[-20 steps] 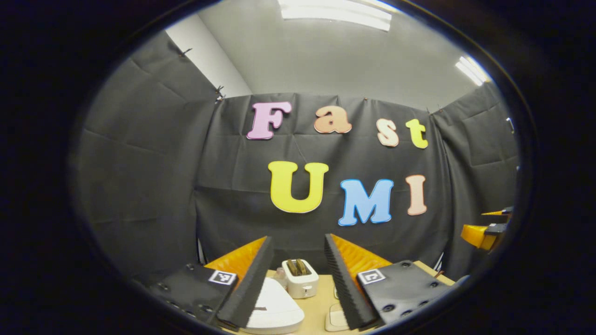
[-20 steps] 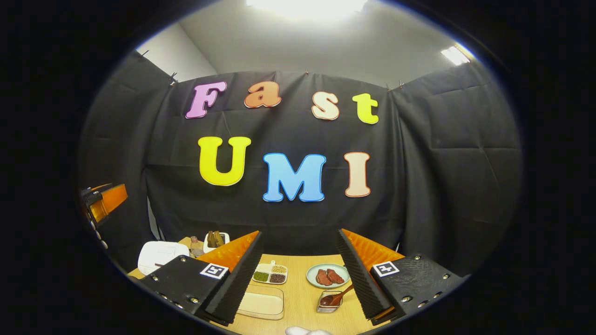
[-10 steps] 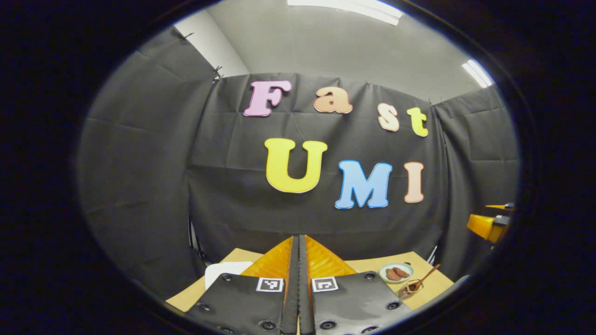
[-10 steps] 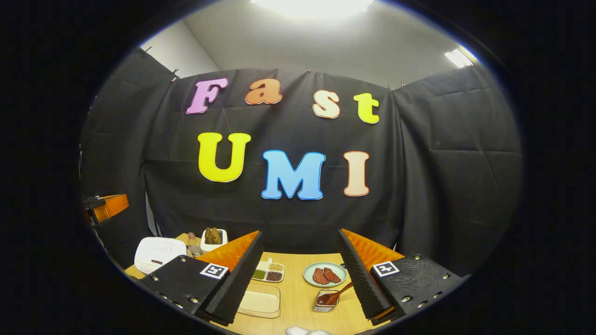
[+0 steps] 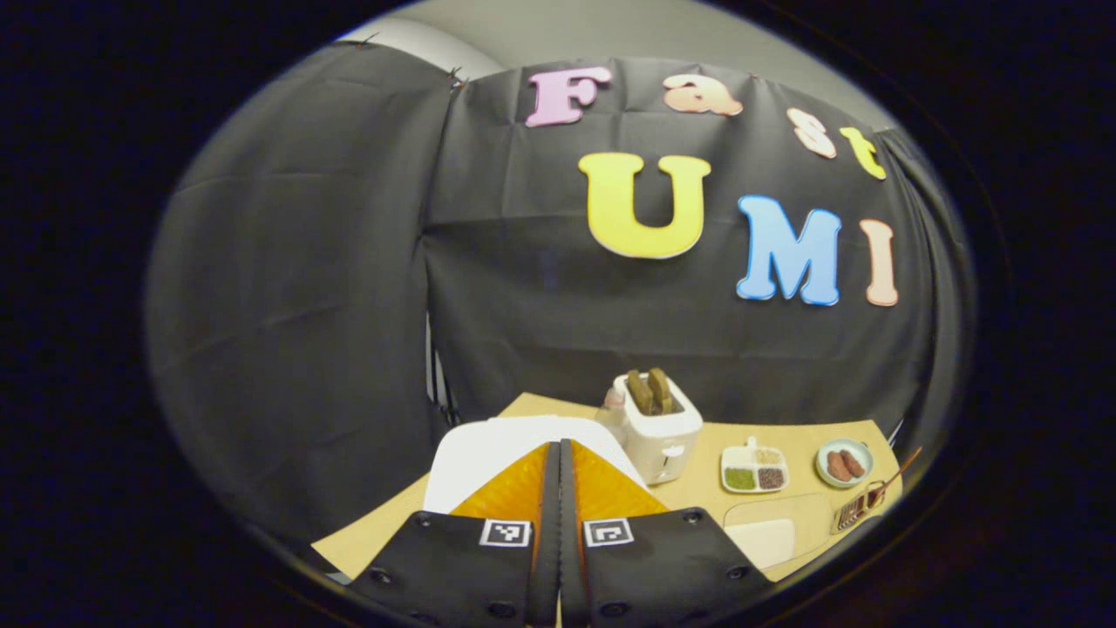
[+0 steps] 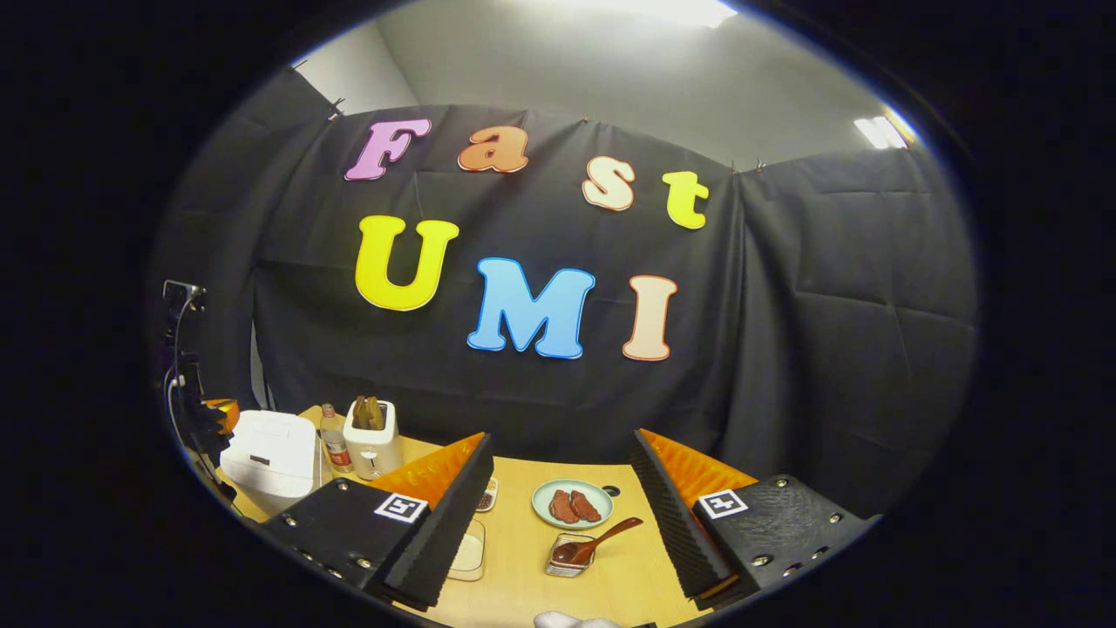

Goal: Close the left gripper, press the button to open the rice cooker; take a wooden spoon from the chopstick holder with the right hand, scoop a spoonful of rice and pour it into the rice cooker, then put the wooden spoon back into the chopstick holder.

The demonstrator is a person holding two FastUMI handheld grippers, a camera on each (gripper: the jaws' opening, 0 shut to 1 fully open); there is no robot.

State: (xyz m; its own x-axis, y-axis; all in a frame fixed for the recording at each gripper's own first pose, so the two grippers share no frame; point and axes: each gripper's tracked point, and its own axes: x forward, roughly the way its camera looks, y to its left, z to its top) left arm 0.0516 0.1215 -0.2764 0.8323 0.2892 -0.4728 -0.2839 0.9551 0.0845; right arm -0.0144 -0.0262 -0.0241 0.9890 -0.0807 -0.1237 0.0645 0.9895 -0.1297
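The white rice cooker [image 5: 488, 440] sits with its lid down at the table's left end, partly hidden behind my left gripper [image 5: 559, 449]. That gripper is shut with nothing between its fingers and hangs above the cooker's near side. In the right gripper view the cooker [image 6: 266, 453] is at the far left. The wooden spoon [image 6: 602, 541] leans in a small clear holder [image 6: 565, 558], just ahead of my right gripper [image 6: 562, 445], which is open and empty. A clear box of rice [image 6: 469, 554] lies by its left finger.
A white toaster [image 5: 658, 427] with a small bottle [image 6: 330, 436] beside it stands right of the cooker. A divided dish of grains [image 5: 754, 471] and a plate of brown pieces [image 6: 571, 504] lie on the wooden table [image 6: 523, 576]. Black cloth walls the back and sides.
My left gripper went from open to shut, then tipped down and moved in over the rice cooker. My right gripper stayed open and shifted slightly.
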